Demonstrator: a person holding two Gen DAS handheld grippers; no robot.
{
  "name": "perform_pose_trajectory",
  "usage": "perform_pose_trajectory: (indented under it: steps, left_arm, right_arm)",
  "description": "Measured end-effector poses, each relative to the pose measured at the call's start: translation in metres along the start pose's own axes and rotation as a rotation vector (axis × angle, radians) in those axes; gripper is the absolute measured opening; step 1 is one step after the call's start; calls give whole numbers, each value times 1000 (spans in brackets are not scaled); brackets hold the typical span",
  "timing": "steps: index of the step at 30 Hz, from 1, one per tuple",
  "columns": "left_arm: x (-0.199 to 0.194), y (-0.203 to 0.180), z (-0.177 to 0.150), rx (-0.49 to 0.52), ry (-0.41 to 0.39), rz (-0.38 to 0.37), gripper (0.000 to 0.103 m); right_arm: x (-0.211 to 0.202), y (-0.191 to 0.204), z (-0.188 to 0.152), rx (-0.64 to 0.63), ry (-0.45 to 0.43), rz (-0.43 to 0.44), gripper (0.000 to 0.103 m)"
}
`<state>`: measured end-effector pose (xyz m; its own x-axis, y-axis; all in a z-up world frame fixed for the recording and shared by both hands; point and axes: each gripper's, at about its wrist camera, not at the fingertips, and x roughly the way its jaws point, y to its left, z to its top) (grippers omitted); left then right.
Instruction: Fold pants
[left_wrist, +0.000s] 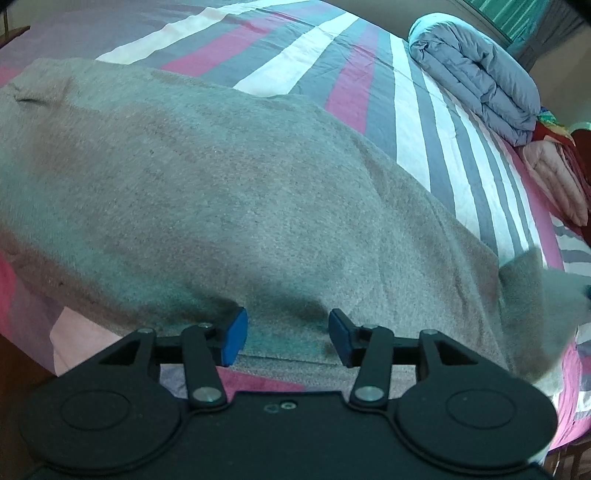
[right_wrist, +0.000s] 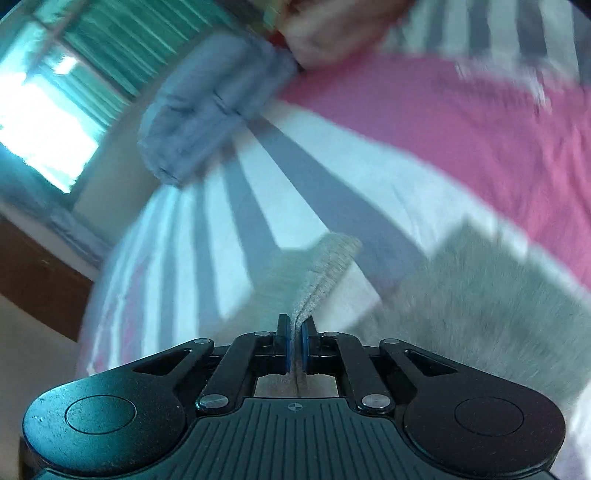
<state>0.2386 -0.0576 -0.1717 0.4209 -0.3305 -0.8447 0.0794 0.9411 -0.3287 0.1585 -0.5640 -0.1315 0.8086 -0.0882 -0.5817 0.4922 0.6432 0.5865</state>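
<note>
Lying flat across the striped bedsheet of pink, grey and white bands (left_wrist: 332, 66), the grey fleece pants (left_wrist: 221, 192) cover most of the left wrist view, their near edge reaching the near side of that bedsheet. The left gripper (left_wrist: 288, 336) hangs tilted downward over this near edge with its blue-padded jaws standing apart; the fabric lies beneath and between the pads, but neither pad presses on it, so the gripper is released. At the far right of the pants a corner of the fabric stands raised off the bedsheet. In the blurred right wrist view, the right gripper (right_wrist: 294, 345) is clenched on a ribbed hem of the pants (right_wrist: 325, 269), the cloth pinched between both blue pads and rising in a fold beyond the fingertips; the rest of the grey fabric spreads to the right of that fold on the bedsheet (right_wrist: 461, 122). A folded pale-blue quilted duvet (left_wrist: 476, 74) rests at the far right edge of the bedsheet, with a folded pink quilt (left_wrist: 557, 181) just beside it. Beyond the duvet a bright window with green curtains (right_wrist: 122, 40) is visible.
</note>
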Motion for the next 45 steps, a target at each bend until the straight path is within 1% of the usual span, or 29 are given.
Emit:
perform_pose_trajectory:
  steps: [2,3,5,6,7,9,10,12,15,16,17,18,19,21,23,24,25,27,29,33,35,38,39,40,41,42,43,44,45]
  left_arm:
    - [0,1,0,-2,-1,-5,40]
    - [0,1,0,-3,-2,-7,40]
    - [0,2,-1,4,-5,-7,40]
    - [0,1,-1,12,-7,-4,40]
    - [0,0,-2,17,-7,-1,40]
    - [-1,0,-3,22,-9,3,40]
    - [-1,0,-3,21,-9,5,40]
    - [-2,0,-3,18,-10,5,40]
    - [-2,0,-3,9,-12,6,40]
    - [-2,1,-4,11,-13,8,40]
    - [-2,0,-4,13,-14,11,40]
    - [-2,-1,-4,16,-16,14,40]
    - [-2,-2,-5,20,-16,18,40]
    - [-2,-3,-5,25,-19,22,40]
    - [-3,-3,-6,29,-21,24,40]
    - [-3,-3,-6,29,-23,23,40]
    - [-3,-3,-7,27,-24,22,40]
    - [-4,-2,-7,23,-25,19,40]
    - [-4,-3,-7,26,-26,21,40]
    - [-4,-5,-7,36,-28,28,42]
    - [-4,-5,-7,37,-28,28,42]
    - [-5,-4,-7,32,-29,28,42]
    - [-5,-4,-7,33,-29,27,42]
    - [-5,-3,-7,35,-31,30,42]
    - [-5,-3,-6,36,-36,38,42]
    - [-6,-2,-6,39,-39,43,42]
    - [-8,-2,-6,43,-40,44,42]
    - [-10,-1,-7,48,-44,51,42]
    - [-11,-1,-7,61,-45,64,42]
  right_arm:
    - [-36,12,3,-93,-86,2,5]
    - [-54,13,3,-125,-125,-1,5]
    - [-77,1,-6,-166,-157,-42,5]
    - [-77,-10,-13,-169,-131,-77,5]
    - [-72,-31,-23,-129,-74,-128,5]
    - [-59,-73,-43,-7,40,-205,5]
    - [-57,-84,-51,26,63,-218,5]
    - [-58,-94,-59,75,57,-206,5]
    - [-55,-90,-51,102,58,-167,6]
    - [-58,-94,-49,147,57,-135,17]
    - [-58,-96,-47,190,56,-107,36]
    - [-58,-98,-45,222,65,-92,42]
    - [-56,-98,-43,244,87,-78,42]
    - [-49,-91,-45,278,115,-23,42]
    - [-44,-84,-46,266,138,-5,40]
    - [-41,-81,-49,263,156,5,34]
    - [-37,-78,-54,272,189,30,22]
    - [-32,-73,-66,287,244,58,22]
    - [-31,-67,-79,288,278,89,22]
    - [-25,-47,-108,304,360,178,22]
    - [-20,-34,-119,285,371,199,22]
    - [-9,-22,-129,320,400,223,22]
    - [-9,-16,-131,290,394,216,22]
    - [-9,-10,-131,238,383,187,21]
    - [-9,-10,-132,213,383,160,4]
    - [-10,-15,-132,244,389,150,4]
    - [-12,-17,-131,279,386,161,4]
    - [-19,-15,-128,279,362,186,4]
    - [-32,-10,-121,249,331,223,4]
